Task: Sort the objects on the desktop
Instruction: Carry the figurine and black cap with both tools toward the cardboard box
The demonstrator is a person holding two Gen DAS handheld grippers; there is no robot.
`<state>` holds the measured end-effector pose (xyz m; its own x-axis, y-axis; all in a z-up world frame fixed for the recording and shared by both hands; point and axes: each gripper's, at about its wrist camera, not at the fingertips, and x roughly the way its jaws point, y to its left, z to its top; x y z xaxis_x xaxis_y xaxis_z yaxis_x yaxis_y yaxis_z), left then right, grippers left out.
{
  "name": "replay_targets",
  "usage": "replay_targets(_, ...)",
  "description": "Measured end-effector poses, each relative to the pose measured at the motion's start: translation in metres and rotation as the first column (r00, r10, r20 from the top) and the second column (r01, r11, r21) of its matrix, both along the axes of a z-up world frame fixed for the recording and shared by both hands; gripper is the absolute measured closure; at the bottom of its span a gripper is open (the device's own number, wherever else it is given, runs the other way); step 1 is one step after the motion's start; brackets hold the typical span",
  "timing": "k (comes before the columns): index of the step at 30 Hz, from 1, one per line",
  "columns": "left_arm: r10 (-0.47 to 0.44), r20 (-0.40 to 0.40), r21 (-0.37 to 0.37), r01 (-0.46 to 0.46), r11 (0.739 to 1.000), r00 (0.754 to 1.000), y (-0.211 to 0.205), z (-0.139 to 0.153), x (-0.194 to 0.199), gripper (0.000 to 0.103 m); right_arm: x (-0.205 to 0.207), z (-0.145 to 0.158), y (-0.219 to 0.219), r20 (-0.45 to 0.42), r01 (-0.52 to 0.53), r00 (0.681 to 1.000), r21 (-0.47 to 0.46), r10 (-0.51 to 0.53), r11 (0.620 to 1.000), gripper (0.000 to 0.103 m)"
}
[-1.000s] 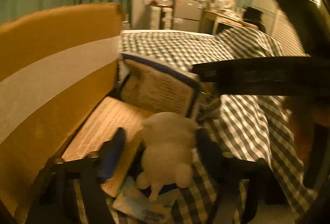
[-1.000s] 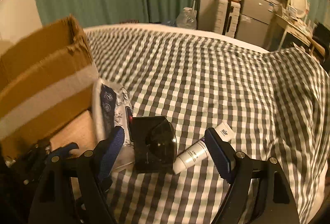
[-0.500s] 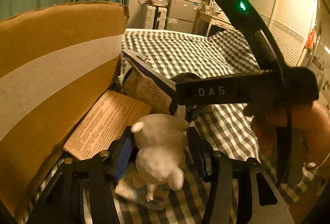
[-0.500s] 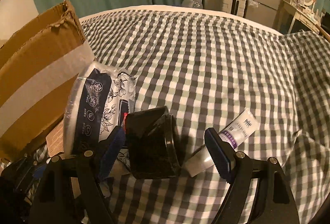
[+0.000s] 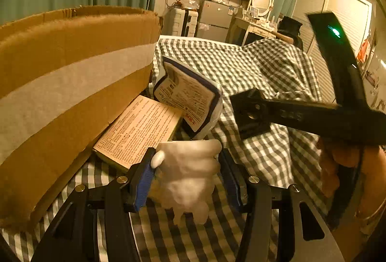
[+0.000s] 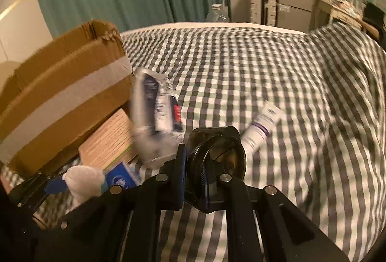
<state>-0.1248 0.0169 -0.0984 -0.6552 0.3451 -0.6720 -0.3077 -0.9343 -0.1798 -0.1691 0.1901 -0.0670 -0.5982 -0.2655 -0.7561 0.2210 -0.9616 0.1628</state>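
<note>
A white plush toy (image 5: 185, 177) hangs between the blue pads of my left gripper (image 5: 188, 180), which is shut on it just above the checked bedcover. It sits beside a tan printed carton (image 5: 140, 129) and a white-and-navy packet (image 5: 190, 98). My right gripper (image 6: 193, 163) is shut, pinching the rim of a glossy black case (image 6: 217, 151). In the left wrist view the right gripper (image 5: 251, 115) reaches in from the right, a hand on its grip. A white tube (image 6: 263, 124) with a purple band lies just right of the case.
An open cardboard box (image 5: 60, 83) with a pale tape stripe stands along the left, also the cardboard box (image 6: 62, 95) in the right wrist view. A small blue packet (image 6: 120, 177) lies by the toy. The checked bedcover (image 6: 277, 64) stretches back to furniture and green curtains.
My right gripper's jaws came from wide apart to shut on the black case's rim. My left gripper closed on the plush toy and raised it off the blue packet.
</note>
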Motion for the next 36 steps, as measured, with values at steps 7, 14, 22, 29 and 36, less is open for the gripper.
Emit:
replay_targets(7, -0.038, -0.050, -0.005, 0.038, 0.999, 0.998, 0.001, 0.017, 0.022, 0.049, 0.051, 0.036, 0.014, -0.053, 0.023, 0.998, -0.048, -0.025, 0.999, 0.093)
replay_targets(14, -0.031, -0.096, 0.013, 0.033, 0.999, 0.995, -0.004, 0.043, 0.041, 0.049, 0.071, 0.076, 0.016, -0.096, -0.001, 0.995, -0.075, -0.006, 0.997, 0.093)
replay_targets(22, -0.016, -0.189, 0.043, 0.024, 0.999, 0.982, -0.019, 0.089, 0.063, 0.049, 0.099, 0.123, 0.002, -0.176, -0.043, 0.984, -0.075, 0.029, 0.996, 0.093)
replay_targets(29, 0.050, -0.266, 0.081, -0.029, 0.996, 0.963, -0.052, 0.139, 0.067, 0.049, 0.098, 0.162, -0.032, -0.241, -0.151, 0.963, -0.118, 0.119, 0.981, 0.092)
replay_targets(36, 0.131, -0.317, 0.076, -0.112, 0.991, 0.939, -0.093, 0.172, 0.041, 0.049, 0.061, 0.186, -0.092, -0.278, -0.249, 0.939, -0.144, 0.202, 0.958, 0.093)
